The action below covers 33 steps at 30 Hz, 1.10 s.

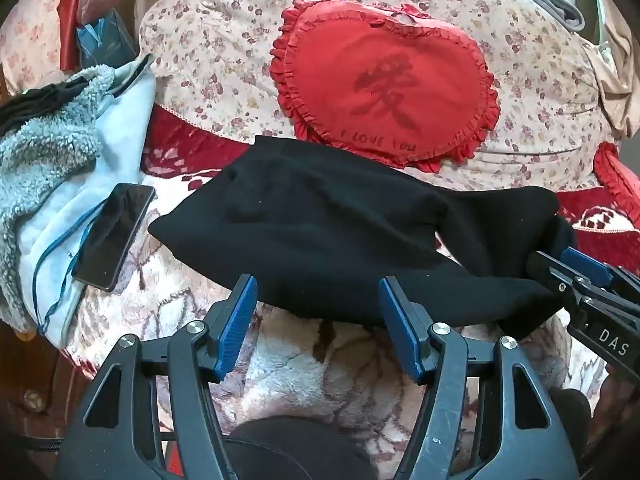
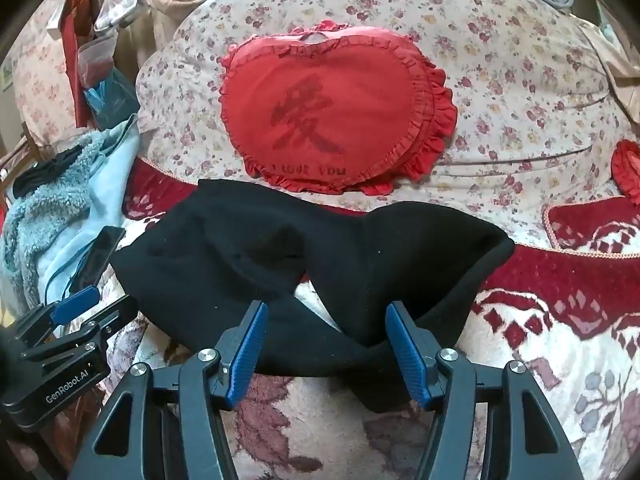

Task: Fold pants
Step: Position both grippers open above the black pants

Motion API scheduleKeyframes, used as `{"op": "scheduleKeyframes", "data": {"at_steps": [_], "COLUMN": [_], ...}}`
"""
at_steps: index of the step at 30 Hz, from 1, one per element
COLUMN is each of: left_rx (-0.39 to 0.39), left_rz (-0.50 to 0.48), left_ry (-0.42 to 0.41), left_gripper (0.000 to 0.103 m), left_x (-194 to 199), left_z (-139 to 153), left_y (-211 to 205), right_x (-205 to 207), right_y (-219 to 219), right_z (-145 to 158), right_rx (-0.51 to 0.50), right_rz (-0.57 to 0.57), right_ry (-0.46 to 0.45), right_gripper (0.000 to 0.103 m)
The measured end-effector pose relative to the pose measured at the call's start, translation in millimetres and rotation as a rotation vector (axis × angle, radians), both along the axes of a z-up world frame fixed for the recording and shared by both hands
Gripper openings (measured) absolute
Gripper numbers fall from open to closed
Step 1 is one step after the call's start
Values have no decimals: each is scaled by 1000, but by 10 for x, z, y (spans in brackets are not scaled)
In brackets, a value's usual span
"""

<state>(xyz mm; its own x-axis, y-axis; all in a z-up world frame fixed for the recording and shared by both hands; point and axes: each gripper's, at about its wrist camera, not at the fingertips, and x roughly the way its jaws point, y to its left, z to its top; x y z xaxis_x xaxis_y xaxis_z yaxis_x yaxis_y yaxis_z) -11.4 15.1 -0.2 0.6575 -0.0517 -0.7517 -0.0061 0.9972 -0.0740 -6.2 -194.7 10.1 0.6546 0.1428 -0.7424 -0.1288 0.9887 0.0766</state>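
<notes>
I've got both jaws spread wide — left hand-held gripper [image 1: 318, 300] and right hand-held gripper [image 2: 326, 326] poised at the near edge of the black pants [image 1: 320, 224], lying bunched on the bed [image 1: 320, 376] — so next, I'd say, pinch that edge and fold.

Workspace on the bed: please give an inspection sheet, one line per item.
Surface: blanket, red and white, on a bed.
Job's things: black pants, crumpled, near edge between both grippers' open fingers.
Clutter: phone on a blue jacket; heart pillow behind pants.
Grippers: left gripper open; right gripper open.
Cables: blue cord on jacket.
Surroundings: floral quilt.
</notes>
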Motion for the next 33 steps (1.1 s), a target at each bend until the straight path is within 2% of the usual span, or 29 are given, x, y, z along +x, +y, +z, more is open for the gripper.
{"op": "scheduleKeyframes", "data": {"at_steps": [7, 10, 23, 33], "left_rx": [-6, -5, -15, -20], "left_rz": [7, 11, 20, 29], "left_ry": [11, 13, 28, 42], "left_gripper": [63, 63, 63, 63], "left_x": [10, 18, 32, 49], "left_z": [-33, -39, -80, -134], "left_y": [12, 27, 64, 101], "right_x": [79, -21, 33, 32], "right_y": [-25, 6, 56, -1], "right_z": [-13, -49, -82, -204], "right_rx": [-2, -4, -12, 3], "right_rz": [10, 9, 4, -1], "right_ry": [23, 7, 11, 67], "right_gripper": [60, 60, 60, 60]}}
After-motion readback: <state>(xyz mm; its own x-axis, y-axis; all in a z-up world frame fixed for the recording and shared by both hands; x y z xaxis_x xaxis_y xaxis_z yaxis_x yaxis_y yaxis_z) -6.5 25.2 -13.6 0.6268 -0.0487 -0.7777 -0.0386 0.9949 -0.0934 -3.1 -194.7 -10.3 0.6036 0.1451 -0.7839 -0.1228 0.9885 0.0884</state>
